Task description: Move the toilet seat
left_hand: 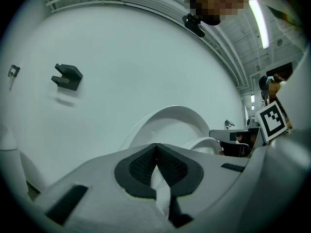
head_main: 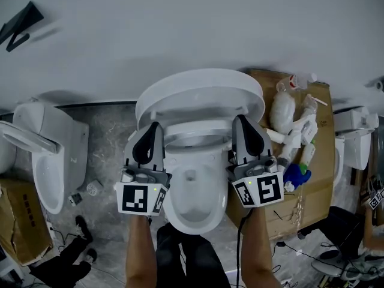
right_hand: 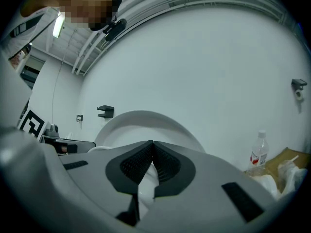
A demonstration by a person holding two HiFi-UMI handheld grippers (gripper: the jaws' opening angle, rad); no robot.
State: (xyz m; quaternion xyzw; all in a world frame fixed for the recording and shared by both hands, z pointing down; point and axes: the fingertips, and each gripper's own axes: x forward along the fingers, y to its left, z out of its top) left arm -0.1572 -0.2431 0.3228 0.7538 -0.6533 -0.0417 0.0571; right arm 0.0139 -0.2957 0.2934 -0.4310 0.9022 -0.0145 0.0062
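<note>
A white toilet stands against the wall in the head view, its lid (head_main: 201,92) raised and leaning back. The seat ring (head_main: 198,138) lies in front of the lid, above the open bowl (head_main: 192,197), and looks partly lifted. My left gripper (head_main: 154,127) is at the seat's left side and my right gripper (head_main: 239,120) at its right side, both pointing level at the wall. Whether either one touches the seat I cannot tell. In the left gripper view the left gripper (left_hand: 156,147) is shut, pads meeting, with the lid (left_hand: 170,123) ahead. In the right gripper view the right gripper (right_hand: 152,144) is shut the same way before the lid (right_hand: 146,123).
A second toilet (head_main: 51,155) stands at the left and a third (head_main: 354,137) at the right. A flattened cardboard box (head_main: 318,179) beside the bowl carries bottles, white bags and a blue item (head_main: 297,176). A black bracket (head_main: 21,23) hangs on the wall. Cables run over the floor.
</note>
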